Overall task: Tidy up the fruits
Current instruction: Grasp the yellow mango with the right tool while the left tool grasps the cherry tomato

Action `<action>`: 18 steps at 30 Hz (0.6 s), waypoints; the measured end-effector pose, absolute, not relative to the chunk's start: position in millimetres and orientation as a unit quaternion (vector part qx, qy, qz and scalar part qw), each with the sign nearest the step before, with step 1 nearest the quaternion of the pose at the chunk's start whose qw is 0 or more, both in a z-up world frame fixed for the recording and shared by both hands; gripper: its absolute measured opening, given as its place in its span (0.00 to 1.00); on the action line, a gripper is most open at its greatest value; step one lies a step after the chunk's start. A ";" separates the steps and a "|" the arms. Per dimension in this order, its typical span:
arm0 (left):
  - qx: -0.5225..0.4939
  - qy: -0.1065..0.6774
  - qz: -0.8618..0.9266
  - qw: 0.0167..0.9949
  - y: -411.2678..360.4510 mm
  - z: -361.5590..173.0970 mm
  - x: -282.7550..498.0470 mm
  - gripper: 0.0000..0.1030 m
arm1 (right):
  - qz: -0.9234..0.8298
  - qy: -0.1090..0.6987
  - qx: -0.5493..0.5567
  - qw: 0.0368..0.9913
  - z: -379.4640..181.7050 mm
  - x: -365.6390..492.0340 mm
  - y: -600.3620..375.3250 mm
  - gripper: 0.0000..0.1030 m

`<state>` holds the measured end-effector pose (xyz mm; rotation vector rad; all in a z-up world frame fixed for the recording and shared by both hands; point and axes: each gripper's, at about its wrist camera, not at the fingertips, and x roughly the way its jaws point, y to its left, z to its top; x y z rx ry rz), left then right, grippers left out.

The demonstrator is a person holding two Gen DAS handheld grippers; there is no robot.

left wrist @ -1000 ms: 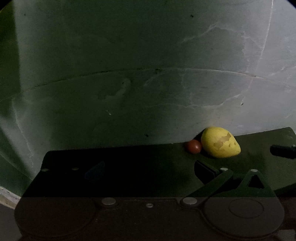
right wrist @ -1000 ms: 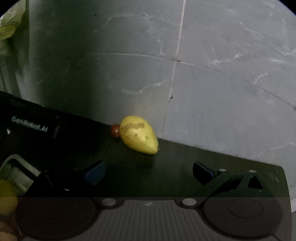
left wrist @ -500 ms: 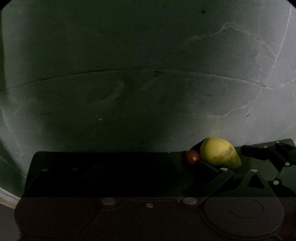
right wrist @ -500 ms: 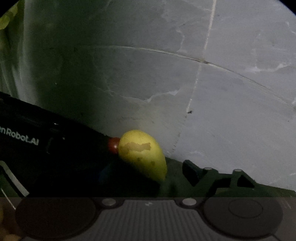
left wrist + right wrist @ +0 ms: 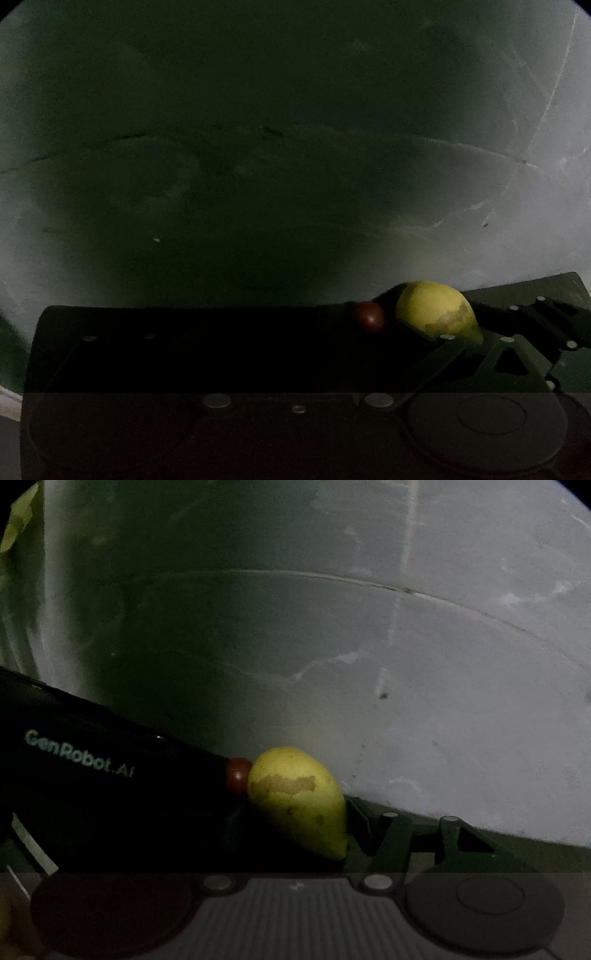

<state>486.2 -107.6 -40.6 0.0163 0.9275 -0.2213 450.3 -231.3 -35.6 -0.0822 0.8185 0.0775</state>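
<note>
Lying on a dark green mat [image 5: 517, 853], the yellow mango [image 5: 299, 801] has brown patches on its skin and a small red fruit [image 5: 236, 775] touching its blunt end; its pointed end faces the right wrist camera's lower right. Mat sits on a grey marble floor [image 5: 443, 664] with pale veins and tile joints.

Right hand-held gripper [image 5: 291, 849]: its right finger [image 5: 373, 830] is just beside the mango's pointed end, left finger lost in shadow. Jaws look spread wide with the mango between them, no clamp visible, so reading it as open.

Left hand-held gripper [image 5: 291, 332]: body shows in the right view as a black housing with "GenRobot.AI" lettering, nose close to the red fruit. In its own view the right finger [image 5: 417, 332] overlaps the mango [image 5: 436, 314] from the front, and the red fruit [image 5: 369, 316] sits left of that finger. Left finger too dark to see; can't tell whether it's open or closed.

Scene is dim.
</note>
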 end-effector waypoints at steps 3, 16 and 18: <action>0.009 0.448 -0.115 0.887 -109.7 -44.0 488.8 0.99 | 0.029 0.398 -0.032 0.916 -34.1 439.8 -238.2 0.61; 0.014 0.437 -0.153 0.886 -90.1 -50.5 495.6 0.83 | 0.011 0.395 -0.004 0.919 -33.2 425.4 -245.5 0.59; 0.016 0.434 -0.157 0.887 -86.6 -50.3 496.1 0.80 | 0.011 0.394 -0.003 0.919 -31.0 420.2 -243.4 0.59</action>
